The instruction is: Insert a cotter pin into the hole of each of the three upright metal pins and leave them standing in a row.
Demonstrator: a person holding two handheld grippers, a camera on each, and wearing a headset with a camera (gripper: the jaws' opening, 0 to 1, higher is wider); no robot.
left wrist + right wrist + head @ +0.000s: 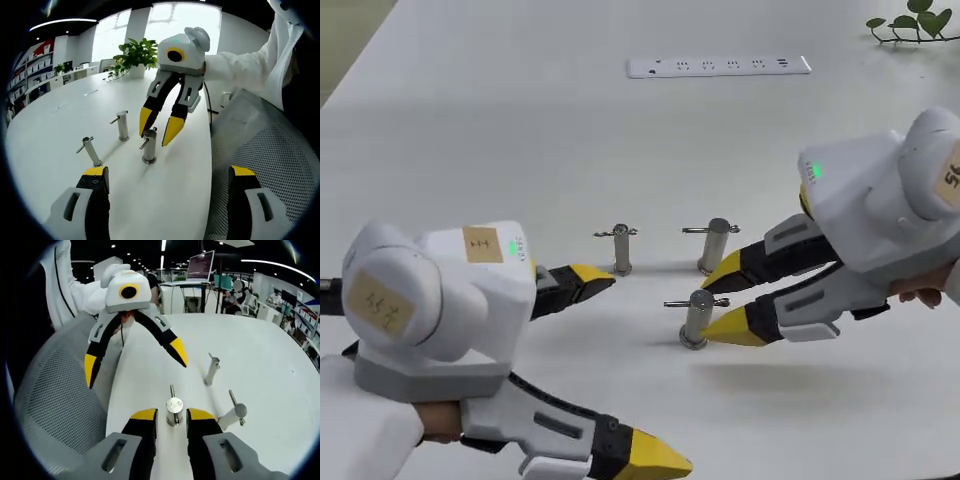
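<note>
The white table (520, 130) is carrying three metal pins, and all three are standing. They are not forming a straight line in the head view: the far left metal pin (621, 250) and the far right metal pin (715, 246) are standing side by side, and the near metal pin (697, 320) is standing in front of them, closer to the person. Each one is carrying a thin cotter pin (695, 302) crosswise through its top.

The right gripper (728, 300) is reaching in from the right side. Its jaws are standing partly open, and the near metal pin is sitting between the two yellow tips. In the right gripper view a slim gap is showing on the left of the pin, so the jaws are not clamping it. Whether the other tip is touching it, I cannot tell.

The left gripper (627, 370) is resting low at the left with its jaws spread wide and holding nothing. One of its yellow tips is lying just beside the far left metal pin.

A white power strip (718, 66) is lying well apart at the far side of the table, and a green plant (915, 22) is showing at the far right corner
</note>
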